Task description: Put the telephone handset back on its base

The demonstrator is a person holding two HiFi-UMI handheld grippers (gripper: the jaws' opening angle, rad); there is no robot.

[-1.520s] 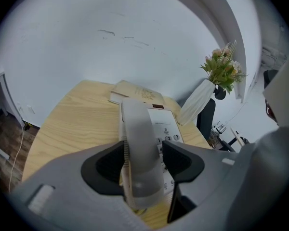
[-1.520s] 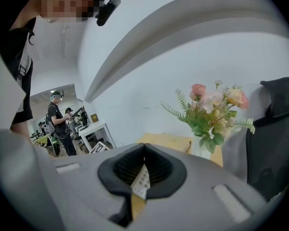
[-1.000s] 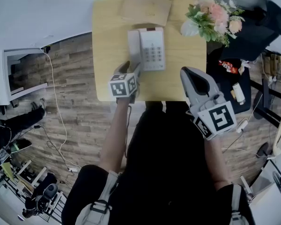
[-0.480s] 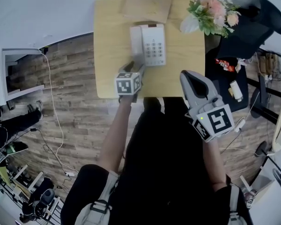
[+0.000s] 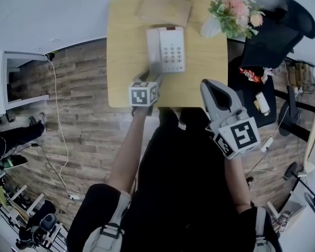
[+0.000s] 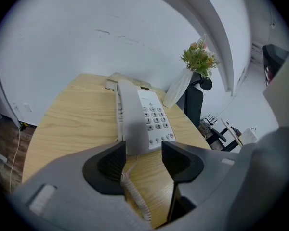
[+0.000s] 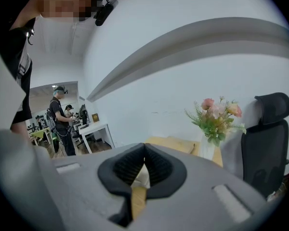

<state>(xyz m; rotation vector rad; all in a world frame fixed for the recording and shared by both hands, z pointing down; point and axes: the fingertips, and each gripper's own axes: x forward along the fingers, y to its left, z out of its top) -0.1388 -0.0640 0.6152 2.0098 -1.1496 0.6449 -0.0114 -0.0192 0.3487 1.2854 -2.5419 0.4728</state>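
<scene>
The telephone handset (image 5: 153,47) lies along the left side of its base (image 5: 173,49), in the upper middle of the head view, on the wooden desk (image 5: 126,41). The left gripper (image 6: 143,159) hovers just below the phone in that view, over the desk's lower edge. Its fingers are apart and hold nothing, and the coiled cord (image 6: 134,196) shows through the gap between them. The right gripper (image 7: 144,150) hangs at the desk's lower right, fingers pressed together and empty. A vase of flowers (image 5: 233,14) stands at the desk's upper right corner.

The white handset (image 5: 153,47) lies lengthwise, cradled on its white base (image 5: 174,51).
</scene>
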